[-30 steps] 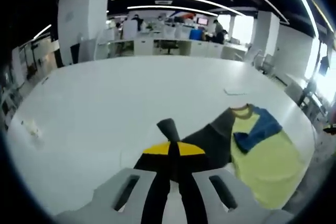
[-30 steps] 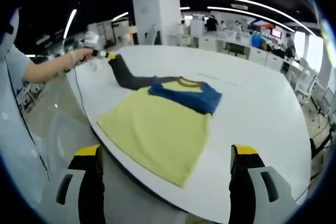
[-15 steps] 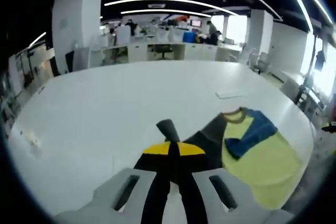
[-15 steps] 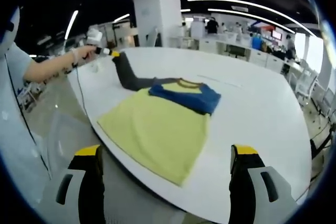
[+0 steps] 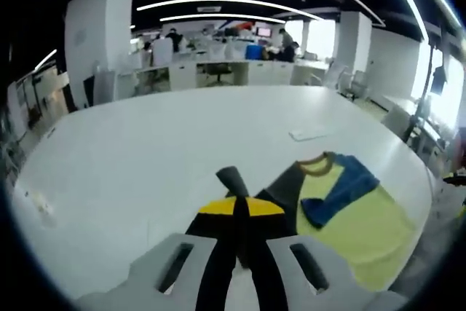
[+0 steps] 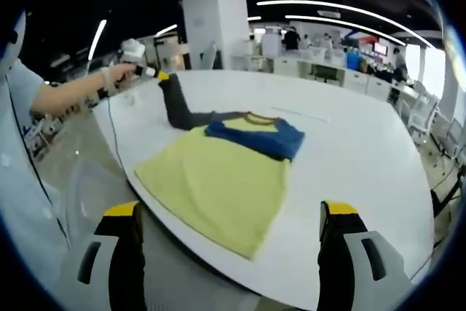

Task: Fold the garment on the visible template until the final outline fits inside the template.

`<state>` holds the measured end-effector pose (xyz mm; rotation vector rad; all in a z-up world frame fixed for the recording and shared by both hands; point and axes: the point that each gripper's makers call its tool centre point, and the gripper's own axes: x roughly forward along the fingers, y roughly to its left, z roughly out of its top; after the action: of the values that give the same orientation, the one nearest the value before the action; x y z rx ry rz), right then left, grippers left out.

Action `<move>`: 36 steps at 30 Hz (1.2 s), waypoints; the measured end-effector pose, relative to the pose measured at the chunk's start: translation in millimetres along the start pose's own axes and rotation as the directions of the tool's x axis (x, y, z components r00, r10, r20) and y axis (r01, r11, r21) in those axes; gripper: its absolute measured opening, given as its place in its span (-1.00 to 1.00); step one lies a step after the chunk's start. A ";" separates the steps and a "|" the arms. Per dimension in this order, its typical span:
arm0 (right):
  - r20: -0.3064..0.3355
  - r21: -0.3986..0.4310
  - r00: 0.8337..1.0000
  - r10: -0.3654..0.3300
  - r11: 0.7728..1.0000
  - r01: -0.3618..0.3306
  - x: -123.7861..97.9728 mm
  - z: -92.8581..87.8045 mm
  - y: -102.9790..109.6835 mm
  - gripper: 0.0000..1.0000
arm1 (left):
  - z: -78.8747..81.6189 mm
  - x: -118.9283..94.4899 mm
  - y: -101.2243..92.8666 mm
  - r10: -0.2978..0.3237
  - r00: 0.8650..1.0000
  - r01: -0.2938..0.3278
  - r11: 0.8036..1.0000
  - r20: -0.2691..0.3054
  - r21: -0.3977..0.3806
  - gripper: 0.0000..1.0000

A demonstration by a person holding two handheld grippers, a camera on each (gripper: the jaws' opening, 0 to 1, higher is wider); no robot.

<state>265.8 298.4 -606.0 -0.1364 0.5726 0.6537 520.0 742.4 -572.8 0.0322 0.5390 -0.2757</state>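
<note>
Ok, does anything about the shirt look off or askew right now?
The shirt lies near the table edge, its hem close to overhanging. The dark sleeve is lifted off the table, pinched in the left gripper; the blue sleeve lies folded across the chest.

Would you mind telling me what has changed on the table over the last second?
The left gripper, still shut on the dark sleeve, has lifted it higher and begun carrying it toward the shirt. The blue sleeve stays folded across the chest, and the right gripper remains open, off the table's edge.
</note>
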 end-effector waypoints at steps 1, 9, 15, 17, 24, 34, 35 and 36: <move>0.002 0.004 1.000 0.001 1.000 -0.001 -0.1 -0.3 -0.7 0.99 | 1.8 0.9 -1.6 -0.002 1.000 0.002 1.000 0.001 0.002 -1.00; 0.008 0.007 1.000 0.011 1.000 -0.011 1.4 -2.9 -2.8 0.99 | 10.4 9.5 -15.3 -0.017 1.000 0.017 1.000 0.002 0.023 -1.00; 0.003 0.001 1.000 0.018 1.000 -0.018 4.8 -4.6 -5.0 0.99 | 16.6 12.8 -25.5 -0.030 1.000 0.029 0.999 0.003 0.037 -1.00; 0.004 -0.001 1.000 0.023 1.000 -0.023 6.0 -4.6 -4.4 0.99 | 20.5 14.2 -28.9 -0.035 0.999 0.034 0.998 0.005 0.045 -1.00; 0.014 0.004 0.999 0.029 1.000 -0.029 8.7 -3.5 -6.4 0.99 | 25.9 20.4 -39.6 -0.054 0.999 0.053 0.997 0.005 0.057 -1.00; 0.018 0.027 1.000 0.018 0.999 -0.019 6.3 -9.6 -9.2 0.99 | 34.1 32.0 -60.7 -0.085 0.996 0.085 0.993 0.001 0.088 -1.00; 0.019 0.030 1.000 0.017 0.999 -0.017 5.9 -10.1 -9.5 0.99 | 35.5 33.9 -63.1 -0.089 0.996 0.088 0.992 0.001 0.093 -1.00; 0.019 0.032 1.000 0.014 0.999 -0.015 5.5 -10.5 -9.9 0.99 | 36.3 35.1 -64.5 -0.093 0.996 0.092 0.991 0.001 0.096 -1.00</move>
<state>270.6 290.4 -618.4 -0.0959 0.5661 0.6587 549.9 667.8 -556.8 0.0997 0.5222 -0.3919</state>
